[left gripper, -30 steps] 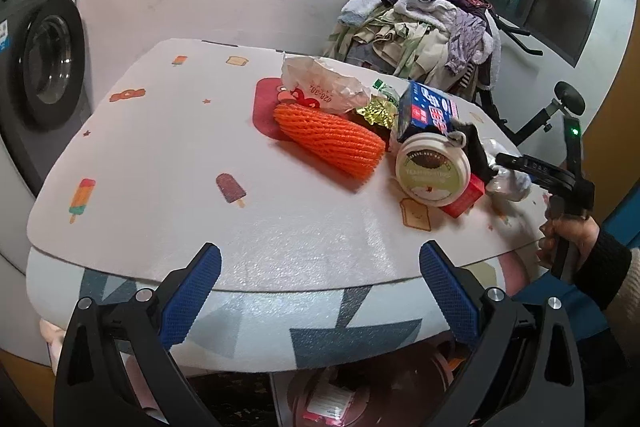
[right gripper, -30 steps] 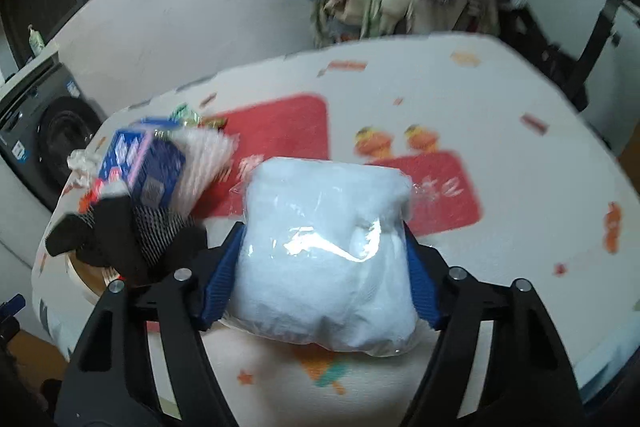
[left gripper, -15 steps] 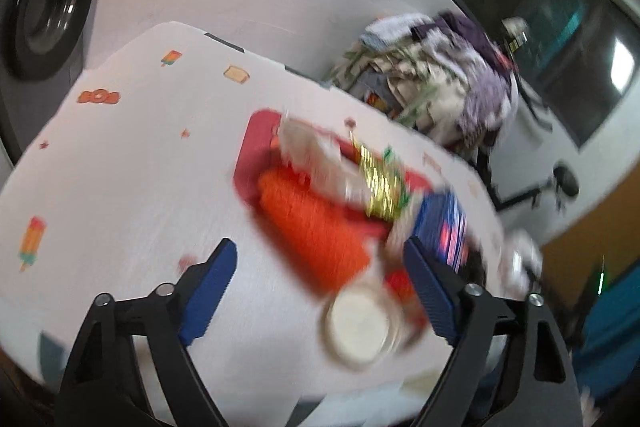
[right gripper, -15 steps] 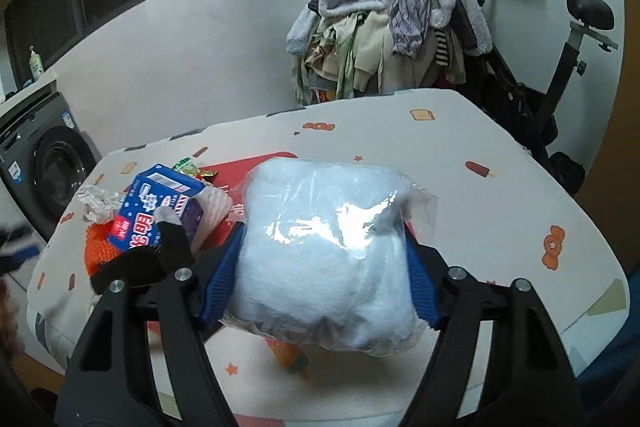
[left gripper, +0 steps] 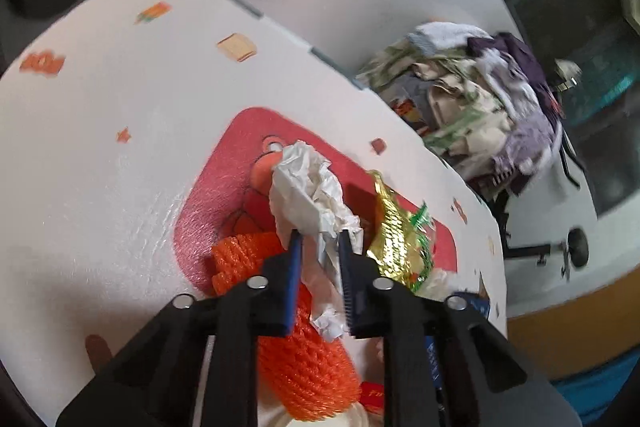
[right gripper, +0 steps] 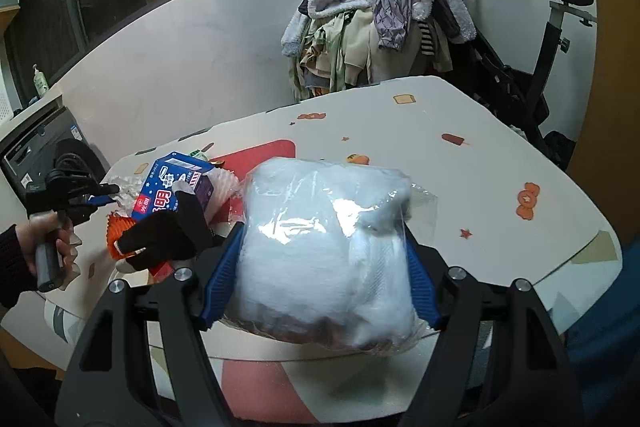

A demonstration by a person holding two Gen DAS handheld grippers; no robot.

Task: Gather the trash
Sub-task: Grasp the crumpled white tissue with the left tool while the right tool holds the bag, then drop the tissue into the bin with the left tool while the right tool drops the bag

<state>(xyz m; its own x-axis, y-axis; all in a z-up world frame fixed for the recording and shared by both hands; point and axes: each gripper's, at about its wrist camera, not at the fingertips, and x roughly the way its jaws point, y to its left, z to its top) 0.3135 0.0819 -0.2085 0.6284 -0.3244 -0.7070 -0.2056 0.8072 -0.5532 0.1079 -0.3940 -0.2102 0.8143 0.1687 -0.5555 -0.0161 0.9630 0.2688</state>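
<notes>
My left gripper [left gripper: 318,247] is clamped on a crumpled white wrapper [left gripper: 310,187]; both blue pads press into the paper, which bulges out above and hangs below the jaws. The wrapper sits over the red printed panel of the table [left gripper: 100,147]. An orange foam net [left gripper: 296,339] lies directly beneath my left fingers, touching the wrapper's lower end. A gold foil wrapper [left gripper: 394,239] lies just beside the wrapper, on its right in the left wrist view.

My right gripper [right gripper: 324,259] grips a clear plastic bag of white material [right gripper: 328,247]. Its blue pads bear on both sides of the bag, which fills the whole gap between the jaws and is held above the near table edge.

In the right wrist view, the remaining trash is grouped at the left part of the table: a blue carton [right gripper: 176,189], a black glove [right gripper: 168,231] lying against it, and the orange net near the table edge. My left hand [right gripper: 50,239] holds the handle of the left gripper there.

A pile of clothes [right gripper: 376,27] hangs behind the table.
</notes>
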